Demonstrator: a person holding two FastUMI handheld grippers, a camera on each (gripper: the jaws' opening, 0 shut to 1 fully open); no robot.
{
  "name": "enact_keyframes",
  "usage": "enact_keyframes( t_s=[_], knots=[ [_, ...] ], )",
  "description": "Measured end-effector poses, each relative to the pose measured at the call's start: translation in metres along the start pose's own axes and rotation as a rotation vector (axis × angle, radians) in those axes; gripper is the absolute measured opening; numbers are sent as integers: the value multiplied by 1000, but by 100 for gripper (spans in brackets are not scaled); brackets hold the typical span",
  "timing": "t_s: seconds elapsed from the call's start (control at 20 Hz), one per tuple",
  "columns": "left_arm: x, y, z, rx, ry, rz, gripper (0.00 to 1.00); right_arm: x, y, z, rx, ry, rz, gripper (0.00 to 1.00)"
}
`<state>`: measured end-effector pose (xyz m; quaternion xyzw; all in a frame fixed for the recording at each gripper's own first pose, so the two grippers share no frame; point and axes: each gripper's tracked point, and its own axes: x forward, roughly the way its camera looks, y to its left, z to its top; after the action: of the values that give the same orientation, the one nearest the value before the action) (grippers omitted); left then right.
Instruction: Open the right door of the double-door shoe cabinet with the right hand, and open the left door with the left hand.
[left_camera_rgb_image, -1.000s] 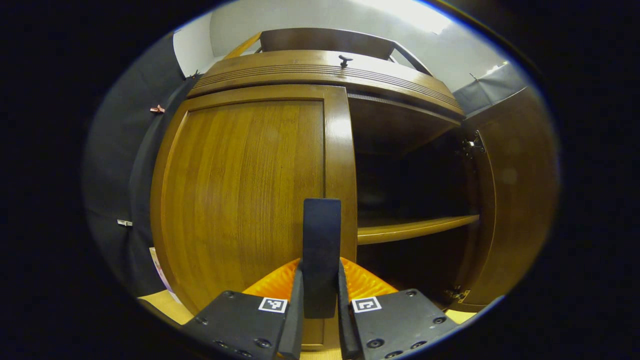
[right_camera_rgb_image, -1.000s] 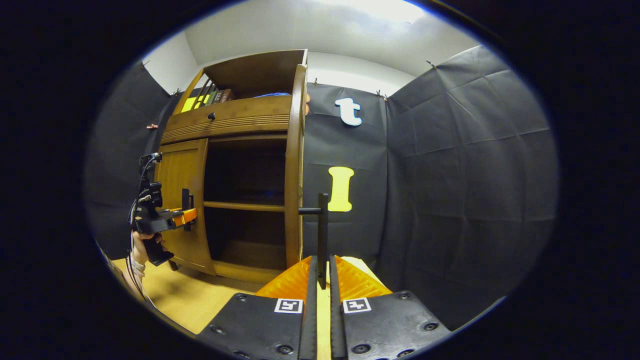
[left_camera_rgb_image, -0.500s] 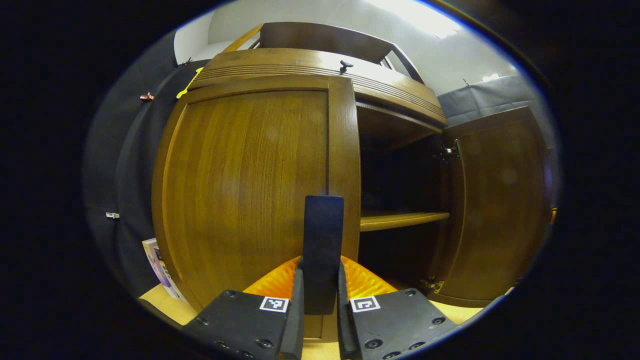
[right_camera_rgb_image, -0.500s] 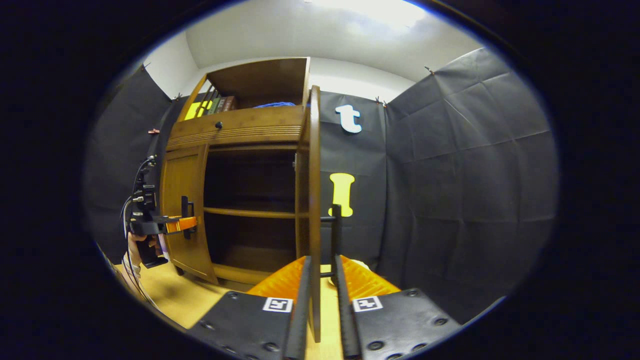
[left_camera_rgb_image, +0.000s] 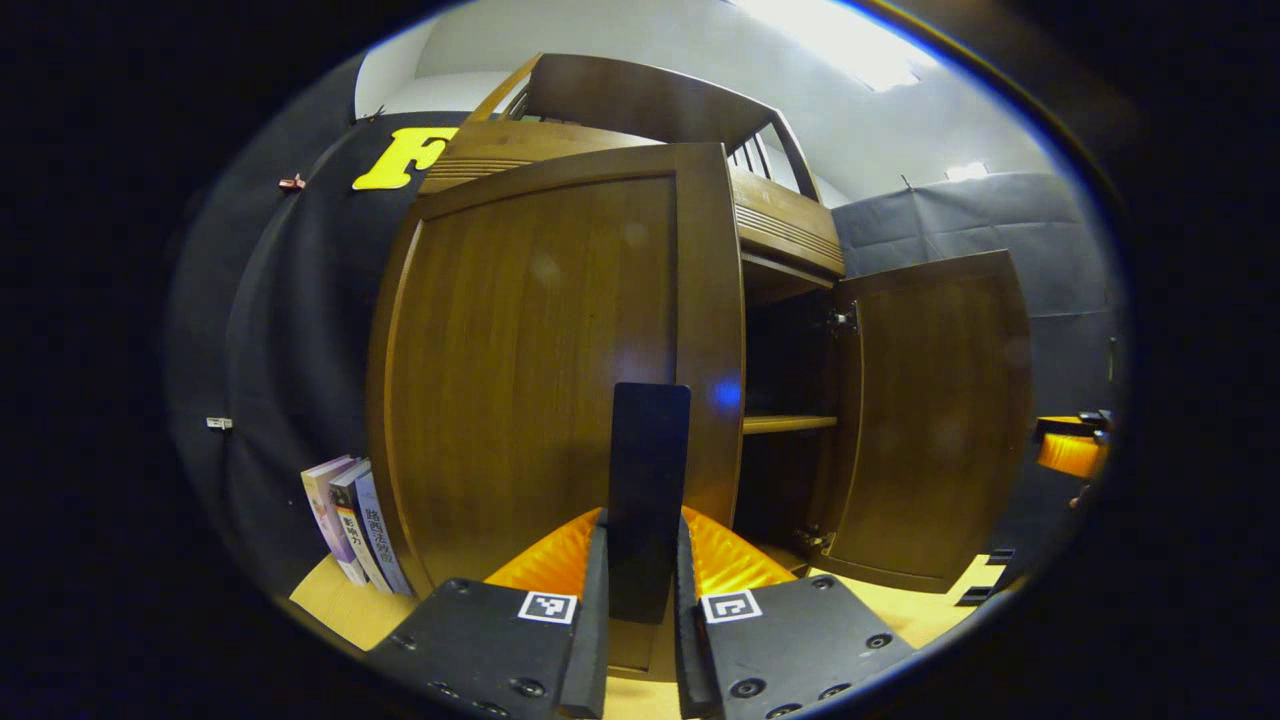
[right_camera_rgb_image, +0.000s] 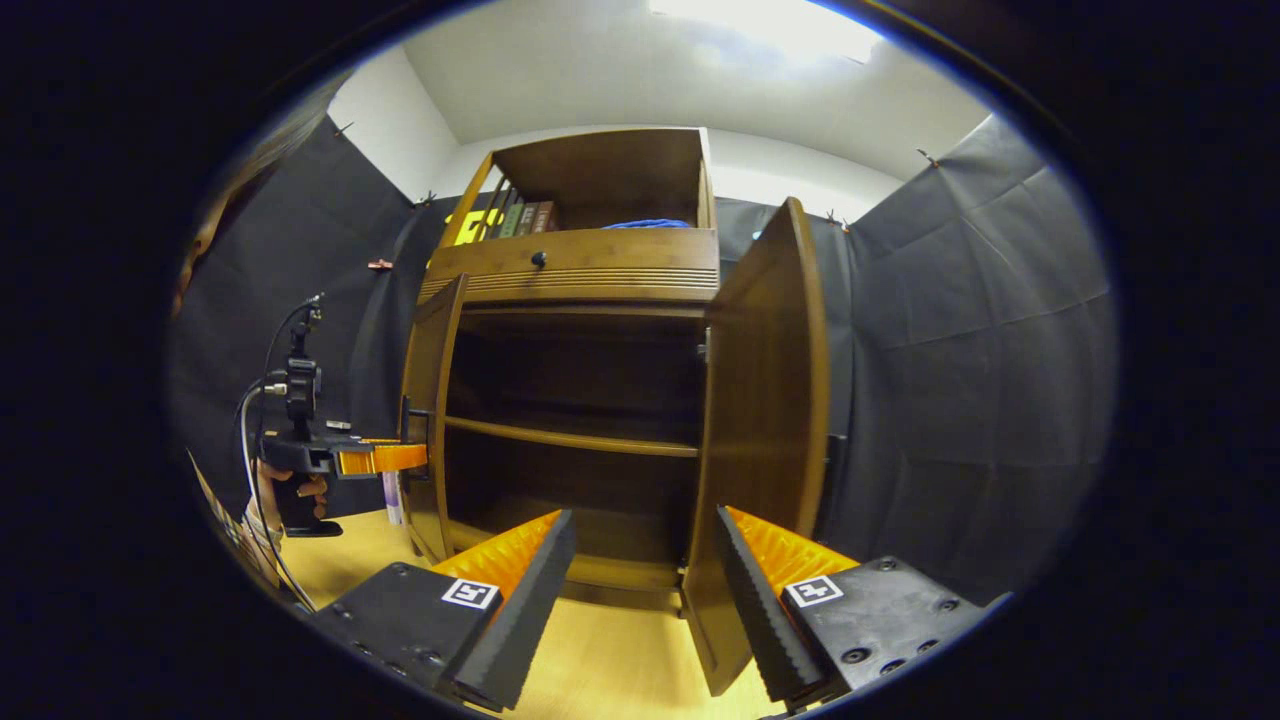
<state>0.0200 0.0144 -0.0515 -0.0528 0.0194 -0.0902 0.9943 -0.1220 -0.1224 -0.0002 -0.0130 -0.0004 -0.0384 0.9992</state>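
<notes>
The brown wooden right door stands wide at 3 o'clock, released by the spread right gripper. The left gripper is clamped on the dark flat handle of the brown wooden left door, which looks only partly swung out.

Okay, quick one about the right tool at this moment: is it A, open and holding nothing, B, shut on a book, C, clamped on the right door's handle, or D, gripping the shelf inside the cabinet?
A: in the right gripper view the right tool has its fingers spread wide with nothing between them, and the right door stands swung open beyond it, untouched.
</notes>
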Motion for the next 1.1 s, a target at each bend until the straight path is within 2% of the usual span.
enact_keyframes(
  t_s=[0.05, 0.1, 0.2, 0.35, 0.55, 0.85, 1.0, 1.1],
  knots=[
    [-9, 4, 1, -1, 1, -4, 32, 3, 11, -2, 6, 5, 22, 89],
    [-17, 8, 0, -1, -2, -7, 31, 8, 19, -5, 10, 11, 39, 96],
    [-37, 15, 1, 2, -1, -3, 31, 15, 35, -11, 27, 17, 73, 99],
    [-63, 32, 4, 18, 0, 26, 31, 25, 59, -16, 90, 21, 138, 97],
    [-83, 48, 5, 33, -6, 68, 32, 40, 78, -17, 130, 12, 178, 97],
    [-115, 81, 9, 58, -32, 167, 26, 52, 112, -15, 108, 4, 254, 100],
    [-130, 105, 8, 77, -32, 251, 22, 57, 123, -15, 107, 0, 281, 96],
    [-138, 121, 4, 86, -19, 310, 18, 59, 124, -17, 97, -1, 283, 98]
  ],
)
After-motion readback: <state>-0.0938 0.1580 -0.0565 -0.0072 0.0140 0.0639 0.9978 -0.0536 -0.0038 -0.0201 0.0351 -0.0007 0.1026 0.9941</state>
